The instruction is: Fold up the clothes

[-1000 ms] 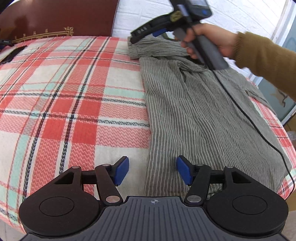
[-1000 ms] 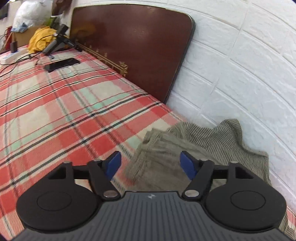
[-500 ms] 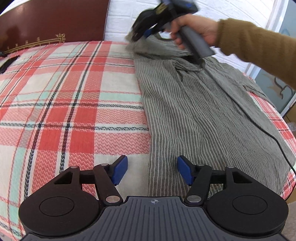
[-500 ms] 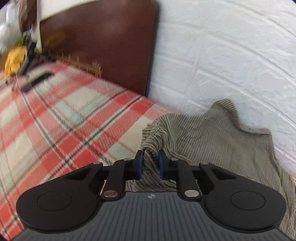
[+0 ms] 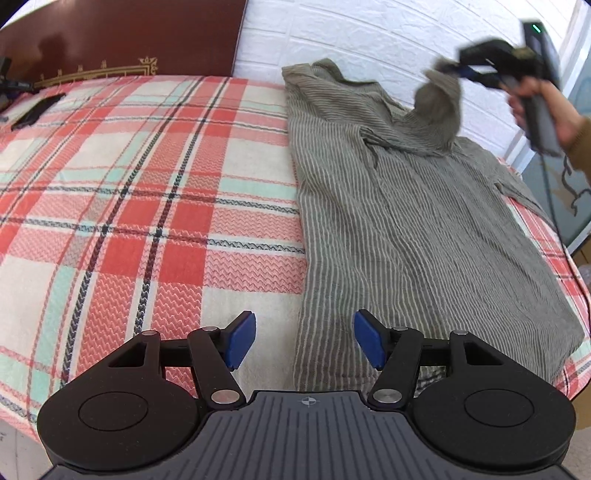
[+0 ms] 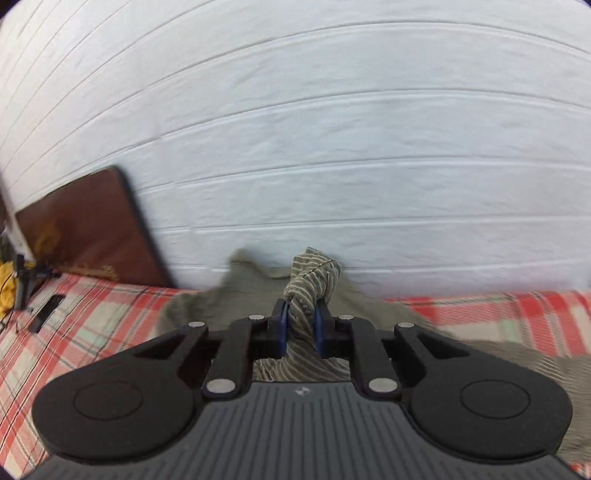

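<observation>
Only right wrist shows right hand-held gripper (image 6: 300, 325) pinching shirt (image 6: 314, 280)

right gripper (image 6: 300, 328), jaws pinching striped shirt (image 6: 314, 280)

The shirt (image 5: 406, 221) was grey-green with thin pale stripes. The bedspread (image 5: 147, 184) was a red, cream and mint plaid with dark lines. The headboard (image 5: 118, 33) was dark brown, the wall (image 6: 295, 147) white.

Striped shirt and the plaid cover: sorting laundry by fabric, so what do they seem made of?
The striped shirt looks like thin, crinkled woven cotton or linen, matte; it drapes limply from the right gripper. The plaid cover seems thicker woven cotton with a zigzag texture.
</observation>
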`<state>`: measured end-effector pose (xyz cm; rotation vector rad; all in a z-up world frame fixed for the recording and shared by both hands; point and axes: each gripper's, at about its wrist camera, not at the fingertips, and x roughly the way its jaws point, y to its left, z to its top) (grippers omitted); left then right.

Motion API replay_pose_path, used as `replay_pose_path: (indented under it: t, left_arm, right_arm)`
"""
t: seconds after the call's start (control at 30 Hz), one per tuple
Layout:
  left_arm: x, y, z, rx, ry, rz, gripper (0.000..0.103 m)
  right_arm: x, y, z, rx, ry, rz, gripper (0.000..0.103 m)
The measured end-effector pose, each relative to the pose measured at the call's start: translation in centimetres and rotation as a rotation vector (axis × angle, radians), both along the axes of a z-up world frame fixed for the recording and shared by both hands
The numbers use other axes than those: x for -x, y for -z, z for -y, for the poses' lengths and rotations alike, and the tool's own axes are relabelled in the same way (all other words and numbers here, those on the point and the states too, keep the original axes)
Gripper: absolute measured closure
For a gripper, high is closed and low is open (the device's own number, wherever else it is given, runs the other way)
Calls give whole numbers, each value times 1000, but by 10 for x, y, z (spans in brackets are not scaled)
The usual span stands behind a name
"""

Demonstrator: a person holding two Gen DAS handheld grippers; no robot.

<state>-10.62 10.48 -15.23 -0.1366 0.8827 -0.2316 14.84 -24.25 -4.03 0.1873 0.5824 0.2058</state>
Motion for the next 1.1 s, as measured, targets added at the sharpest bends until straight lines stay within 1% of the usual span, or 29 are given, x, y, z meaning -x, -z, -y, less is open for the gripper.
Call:
replay_pose_path:
  t: [0.07, 0.13, 0.23, 0.33, 0.43, 0.47, 0.5, 0.53, 0.6, 0.67, 0.73, 0.77, 0.83, 0.9, 0.93, 0.97, 1.0, 1.03, 1.07, 1.1]
  left_arm:
    - [4, -2, 2, -9, 4, 2, 31]
    - [7, -5, 4, -18, 8, 3, 31]
    - [11, -6, 7, -25, 14, 1, 31]
    - [10, -5, 7, -8, 17, -16, 31]
    - [8, -5, 8, 15, 29, -29, 31]
    - [8, -4, 8, 22, 35, -33, 31]
    - [7, -4, 9, 29, 41, -37, 31]
    - [6, -3, 9, 35, 46, -40, 33]
    - [3, -1, 9, 44, 44, -54, 34]
    - [0, 3, 8, 60, 42, -76, 39]
    - [-3, 5, 6, 82, 42, -93, 39]
    - [-4, 6, 6, 85, 44, -95, 39]
    - [-5, 6, 8, 76, 52, -93, 40]
    - [-5, 8, 10, 61, 64, -90, 42]
    - [-6, 8, 12, 53, 69, -88, 48]
    - [-6, 8, 13, 42, 72, -85, 71]
    - [-6, 9, 13, 35, 71, -83, 79]
    - [-5, 9, 13, 30, 69, -81, 94]
    - [-1, 7, 11, 38, 60, -75, 101]
    - [3, 6, 8, 46, 50, -70, 102]
  right_arm:
    - [11, 6, 34, -28, 59, -6, 87]
    - [23, 13, 64, -35, 112, -15, 87]
    - [36, 30, 100, -42, 176, -43, 87]
    - [48, 49, 130, -52, 250, -79, 87]
    - [57, 72, 150, -62, 312, -136, 75]
    - [59, 77, 153, -63, 321, -149, 65]
    - [63, 81, 154, -63, 330, -149, 60]
    - [68, 82, 155, -62, 340, -142, 58]
    - [76, 79, 156, -60, 359, -113, 49]
    - [87, 71, 154, -44, 376, -65, 48]
    - [98, 58, 148, -13, 371, 7, 48]
    - [104, 51, 143, -2, 353, 48, 46]
    - [108, 36, 129, -16, 256, 96, 42]
    - [106, 26, 109, -36, 125, 100, 39]
    - [104, 22, 98, -40, 62, 96, 39]
    - [100, 20, 85, -36, 11, 91, 39]
    - [97, 19, 72, -28, -35, 86, 39]
    - [92, 18, 60, -24, -78, 81, 39]
    - [86, 17, 48, -21, -118, 75, 39]
    - [80, 17, 36, -15, -152, 68, 39]
